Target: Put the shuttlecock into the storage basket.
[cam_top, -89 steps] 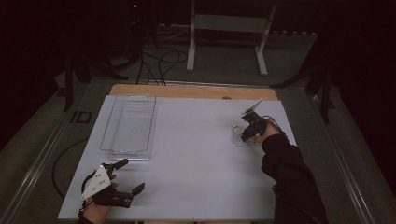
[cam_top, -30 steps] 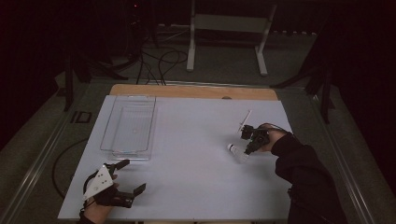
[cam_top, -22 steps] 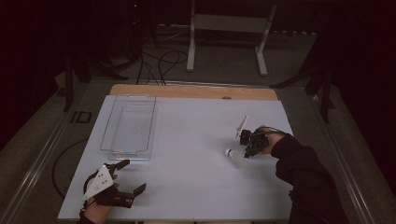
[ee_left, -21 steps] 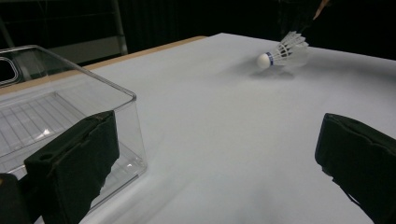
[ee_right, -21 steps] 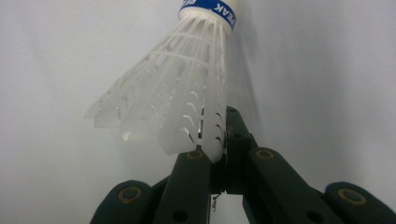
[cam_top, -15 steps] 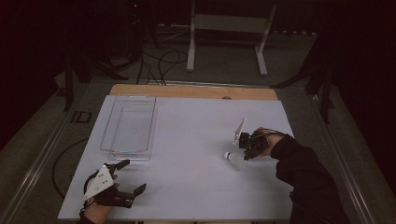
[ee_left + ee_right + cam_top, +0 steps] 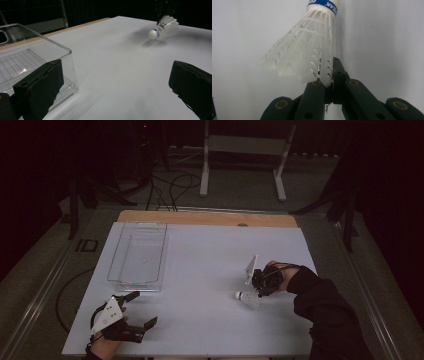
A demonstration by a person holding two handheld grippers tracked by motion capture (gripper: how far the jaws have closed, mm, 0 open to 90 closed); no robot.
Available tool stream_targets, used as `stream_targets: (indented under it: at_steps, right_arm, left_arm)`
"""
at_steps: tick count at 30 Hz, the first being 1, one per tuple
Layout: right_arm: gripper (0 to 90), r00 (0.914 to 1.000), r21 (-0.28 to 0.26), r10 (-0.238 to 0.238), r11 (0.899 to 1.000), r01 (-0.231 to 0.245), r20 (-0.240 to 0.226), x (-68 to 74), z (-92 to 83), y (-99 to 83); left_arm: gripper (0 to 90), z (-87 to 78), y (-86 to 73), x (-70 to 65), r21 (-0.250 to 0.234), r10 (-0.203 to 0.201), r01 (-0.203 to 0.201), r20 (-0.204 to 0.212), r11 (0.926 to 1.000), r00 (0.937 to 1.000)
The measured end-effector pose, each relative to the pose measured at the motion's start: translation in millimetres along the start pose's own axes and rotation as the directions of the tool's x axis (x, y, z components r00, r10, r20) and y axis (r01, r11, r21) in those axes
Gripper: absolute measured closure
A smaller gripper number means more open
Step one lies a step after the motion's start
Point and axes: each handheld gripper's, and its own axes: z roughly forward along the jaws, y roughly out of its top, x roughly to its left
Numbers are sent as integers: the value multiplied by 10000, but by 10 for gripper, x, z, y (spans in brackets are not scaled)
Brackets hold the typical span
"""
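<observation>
Shuttlecock pinched, headed for the bin

Right gripper (image 7: 257, 290) jaws pinch the shuttlecock (image 7: 247, 298) skirt just above the table's right side; carry gently toward the far-left clear bin (image 7: 138, 256). Left gripper (image 7: 131, 312) jaws spread.

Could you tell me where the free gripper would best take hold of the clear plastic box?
Grip the clear plastic box by its near wall, coming down from above: the top is open and the rim thin and upright, so the open left gripper, just in front, can straddle it.
</observation>
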Motion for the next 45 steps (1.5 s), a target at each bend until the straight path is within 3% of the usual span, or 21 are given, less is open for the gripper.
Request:
stream_targets:
  at_steps: [4,8,16,17,20,21,22,26,31,32,33,34,37,38,39,40,42,45]
  right_arm:
    - [900,9990,-6,-434,9991,434,-98,46,1,52]
    - [900,9954,-119,-956,9954,955,-110,108,-21,158]
    - [900,9937,-552,-1107,9924,1096,-181,142,-80,228]
    - [900,9938,-629,-1103,9920,1091,-159,139,-84,230]
    - [900,9940,-606,-1071,9926,1057,-206,137,-98,231]
    - [900,9939,-569,-1091,9925,1080,-177,138,-104,230]
    - [900,9939,-569,-1091,9925,1080,-177,138,-104,230]
    - [900,9936,-601,-1129,9919,1122,-88,155,-146,225]
    - [900,9933,-490,-1153,9922,1150,-38,174,-164,221]
    - [900,9933,-490,-1153,9922,1150,-38,174,-164,221]
    - [900,9926,-479,-1213,9915,1210,-42,176,-170,220]
    - [900,9926,-479,-1213,9915,1210,-42,176,-170,220]
    - [900,9927,-363,-1207,9920,1205,-39,191,-181,216]
    - [900,9927,-363,-1207,9920,1205,-39,191,-181,216]
    - [900,9916,-361,-1289,9910,1285,-71,195,-178,210]
    - [900,9916,-361,-1289,9910,1285,-71,195,-178,210]
    - [900,9914,-295,-1310,9910,1308,-65,200,-179,209]
    - [900,9904,-272,-1380,9901,1377,-72,210,-177,211]
  left_arm:
    - [5,-1,12,8,12,-117,117,-54,9999,9999]
    - [5,22,53,1,249,40,-41,32,9997,10000]
    - [5,78,131,-4,853,193,-225,377,9961,9991]
    - [5,90,169,10,1149,187,-255,596,9930,9980]
    - [5,100,206,32,1384,199,-310,807,9899,9965]
    - [5,115,245,59,1692,230,-393,975,9848,9950]
    - [5,115,245,59,1692,230,-393,975,9848,9950]
    - [5,146,358,113,2273,195,-506,1373,9725,9903]
    - [4,166,466,146,2541,128,-552,1658,9656,9861]
    - [4,172,494,147,2612,196,-659,1758,9630,9842]
    - [5,192,551,143,2835,231,-811,2021,9555,9791]
    - [5,192,551,143,2835,231,-811,2021,9555,9791]
    - [4,234,650,135,3059,434,-1200,2461,9445,9683]
    - [5,234,650,135,3059,434,-1200,2461,9445,9683]
    - [5,265,704,127,3158,510,-1374,2673,9388,9623]
    - [4,265,704,127,3158,510,-1374,2673,9388,9623]
    - [5,294,752,128,3278,486,-1472,2906,9332,9556]
    - [5,339,833,122,3517,527,-1713,3225,9203,9451]
